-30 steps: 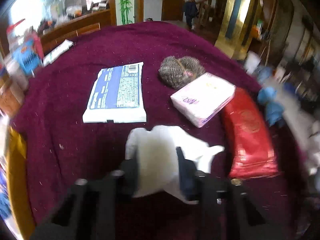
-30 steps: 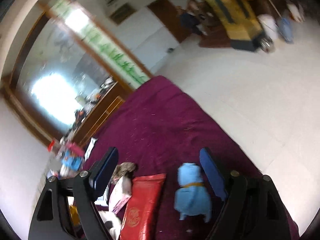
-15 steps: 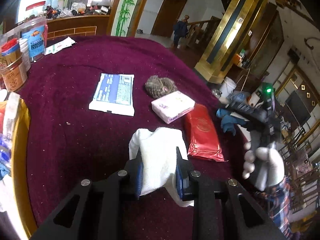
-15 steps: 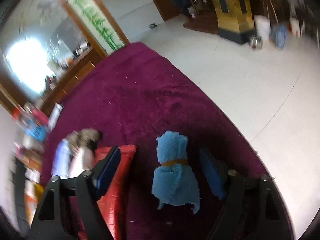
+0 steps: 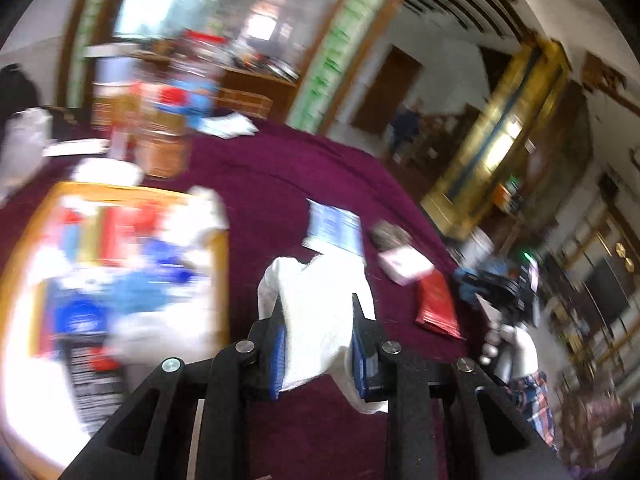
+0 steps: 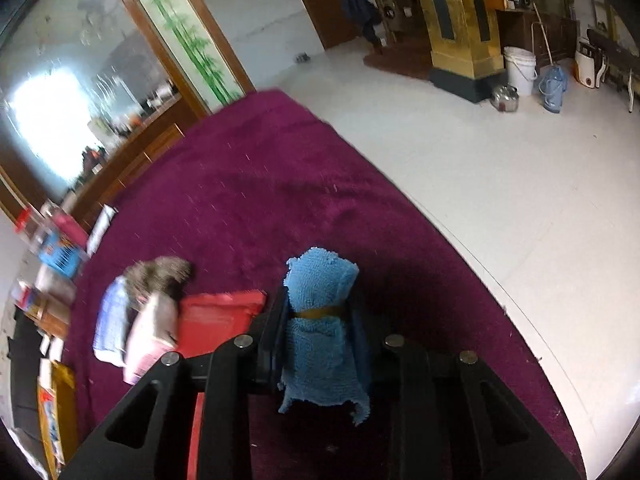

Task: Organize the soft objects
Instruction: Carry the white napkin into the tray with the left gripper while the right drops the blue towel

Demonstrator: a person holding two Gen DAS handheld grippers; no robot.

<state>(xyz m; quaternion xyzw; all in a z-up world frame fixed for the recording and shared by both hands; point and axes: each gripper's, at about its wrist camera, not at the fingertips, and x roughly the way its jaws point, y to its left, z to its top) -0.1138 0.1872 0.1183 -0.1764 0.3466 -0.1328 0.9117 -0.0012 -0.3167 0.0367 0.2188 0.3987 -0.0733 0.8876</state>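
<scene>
My left gripper point(image 5: 318, 344) is shut on a white cloth point(image 5: 320, 312) and holds it above the maroon table point(image 5: 280, 168). A yellow-rimmed box point(image 5: 222, 264) full of blurred packets lies to its left. My right gripper point(image 6: 320, 320) is shut on a rolled blue towel point(image 6: 320, 320) tied with a tan band, near the table's right edge. The right gripper with the blue towel also shows in the left wrist view point(image 5: 496, 284).
On the table lie a blue-white packet point(image 5: 334, 228), a brown scrubber point(image 6: 160, 276), a pink tissue pack point(image 6: 150, 328) and a red packet point(image 6: 220, 316). Jars and boxes point(image 5: 160, 120) stand at the far left. White floor point(image 6: 480, 168) lies beyond the table edge.
My left gripper has swung left with the white cloth, bringing the yellow-rimmed box into view. My right gripper has closed on the blue towel.
</scene>
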